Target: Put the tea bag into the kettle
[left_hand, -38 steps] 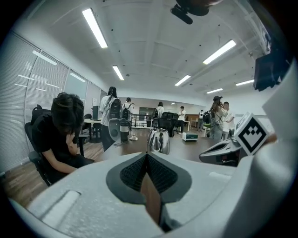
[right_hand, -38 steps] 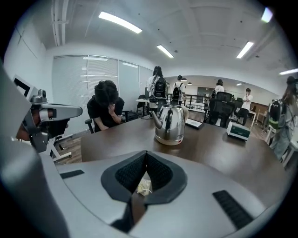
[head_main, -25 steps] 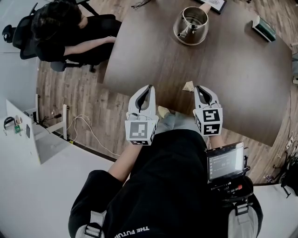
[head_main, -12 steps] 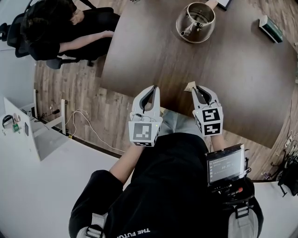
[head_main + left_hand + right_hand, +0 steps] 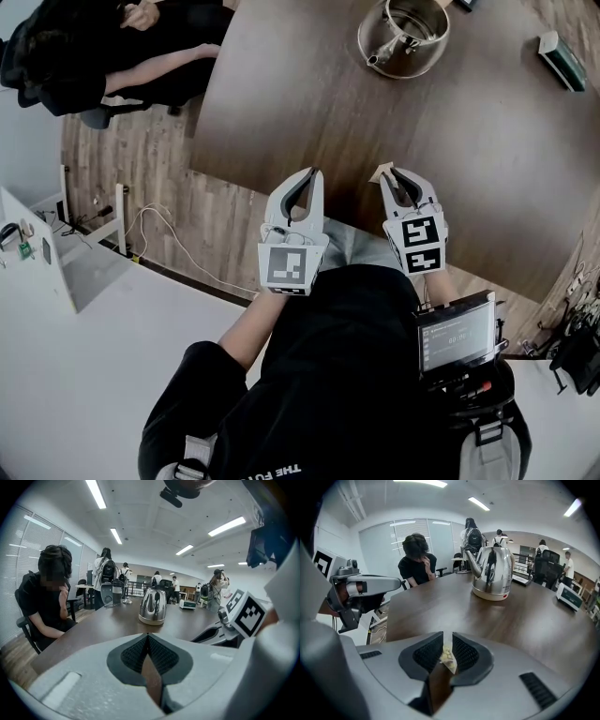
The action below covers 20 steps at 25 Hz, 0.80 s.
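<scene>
A shiny steel kettle stands open-topped at the far side of the dark wooden table; it also shows as the kettle and the kettle in the gripper views. The small pale tea bag lies at the table's near edge, at the tips of my right gripper. In the right gripper view the right gripper is shut on the tea bag. My left gripper hovers at the table's near edge, left of the right one. The left gripper is shut with nothing in it.
A person in black sits at the table's far left corner. A green and white box lies at the far right. Cables run over the wood floor below the near edge. More people and desks stand in the background.
Both grippers have moved forward toward the table. The right gripper's tips, a little right of the tea bag a second ago, now sit on it.
</scene>
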Each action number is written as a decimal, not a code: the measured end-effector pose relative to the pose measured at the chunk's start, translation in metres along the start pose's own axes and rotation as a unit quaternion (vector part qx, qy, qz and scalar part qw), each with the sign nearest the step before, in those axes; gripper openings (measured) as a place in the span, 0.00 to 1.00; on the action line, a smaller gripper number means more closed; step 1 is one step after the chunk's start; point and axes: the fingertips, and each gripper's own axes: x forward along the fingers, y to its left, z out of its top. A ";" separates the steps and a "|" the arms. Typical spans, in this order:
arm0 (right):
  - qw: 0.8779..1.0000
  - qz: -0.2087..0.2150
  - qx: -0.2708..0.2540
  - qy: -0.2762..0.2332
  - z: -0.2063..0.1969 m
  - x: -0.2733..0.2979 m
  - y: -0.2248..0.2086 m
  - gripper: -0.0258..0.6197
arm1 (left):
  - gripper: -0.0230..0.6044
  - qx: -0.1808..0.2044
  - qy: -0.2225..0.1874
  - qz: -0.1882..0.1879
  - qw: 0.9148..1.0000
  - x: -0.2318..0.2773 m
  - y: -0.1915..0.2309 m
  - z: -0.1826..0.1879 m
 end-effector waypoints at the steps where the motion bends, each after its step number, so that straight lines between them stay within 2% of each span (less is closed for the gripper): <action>1: 1.000 0.004 -0.004 0.002 0.000 0.002 0.003 0.13 | 0.04 -0.001 0.000 0.001 1.000 0.001 0.001 -0.001; 11: 0.999 0.020 -0.019 0.023 -0.001 0.009 0.016 0.13 | 0.04 -0.004 0.002 0.012 1.000 0.000 0.014 -0.001; 20: 0.999 0.025 -0.018 0.022 -0.001 0.011 0.021 0.07 | 0.04 -0.008 0.003 0.015 1.000 0.000 0.015 -0.001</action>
